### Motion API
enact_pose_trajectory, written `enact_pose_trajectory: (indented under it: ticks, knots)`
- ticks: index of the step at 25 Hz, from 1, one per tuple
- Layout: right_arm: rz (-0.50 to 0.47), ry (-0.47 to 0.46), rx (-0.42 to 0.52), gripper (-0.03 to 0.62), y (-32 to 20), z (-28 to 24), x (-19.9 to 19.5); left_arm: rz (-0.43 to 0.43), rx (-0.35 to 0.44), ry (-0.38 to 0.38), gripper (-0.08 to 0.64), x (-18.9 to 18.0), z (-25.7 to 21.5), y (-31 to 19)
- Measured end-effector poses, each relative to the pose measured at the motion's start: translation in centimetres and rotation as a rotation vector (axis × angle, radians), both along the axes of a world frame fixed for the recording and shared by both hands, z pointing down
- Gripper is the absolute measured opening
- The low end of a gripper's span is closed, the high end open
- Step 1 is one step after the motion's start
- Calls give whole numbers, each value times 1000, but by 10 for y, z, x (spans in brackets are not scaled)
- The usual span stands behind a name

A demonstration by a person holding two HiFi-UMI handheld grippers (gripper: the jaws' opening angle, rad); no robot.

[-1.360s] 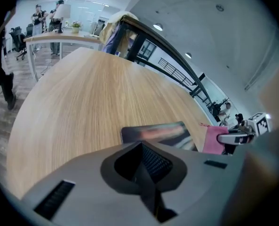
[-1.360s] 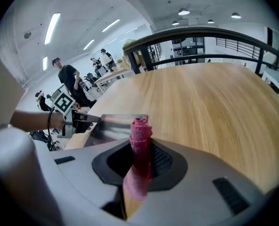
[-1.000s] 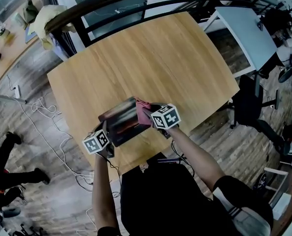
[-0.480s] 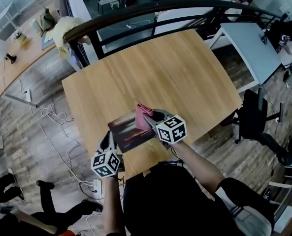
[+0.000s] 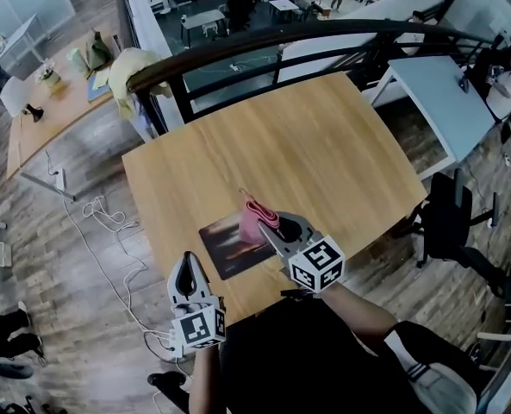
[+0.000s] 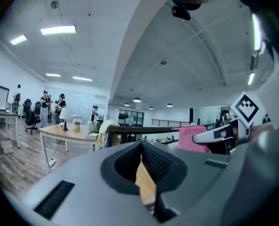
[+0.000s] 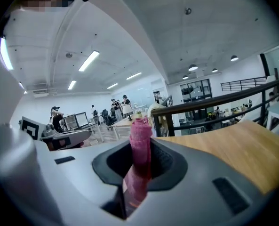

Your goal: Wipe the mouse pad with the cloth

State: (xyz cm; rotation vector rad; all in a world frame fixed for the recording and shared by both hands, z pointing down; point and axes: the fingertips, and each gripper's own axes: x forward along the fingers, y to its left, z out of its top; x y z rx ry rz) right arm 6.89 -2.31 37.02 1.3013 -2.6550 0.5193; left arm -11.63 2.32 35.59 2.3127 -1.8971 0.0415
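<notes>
Left gripper (image 5: pixel 187 263) withdrawn; right gripper (image 5: pixel 268 225) pinches folded pink cloth (image 5: pixel 250 216).

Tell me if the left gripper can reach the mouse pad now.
Probably yes. The left gripper holds nothing and sits just off the mouse pad's near left corner, with only bare table between. The right gripper, with the cloth, is over the pad's far right edge.
</notes>
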Motion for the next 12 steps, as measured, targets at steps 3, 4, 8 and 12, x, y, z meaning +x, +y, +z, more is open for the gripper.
enact_pose_trajectory:
  ticks: [3, 4, 8, 12]
  knots:
    - [15, 5, 64, 74, 17, -19, 0, -42, 58, -17, 23, -4, -22, 16]
    - [22, 8, 83, 74, 23, -24, 0, -57, 74, -18, 23, -5, -27, 21]
    - [40, 7, 103, 74, 44, -26, 2, -84, 56, -8, 23, -4, -19, 39]
    - [37, 5, 70, 74, 54, -11, -2, -61, -18, -9, 23, 3, 6, 47]
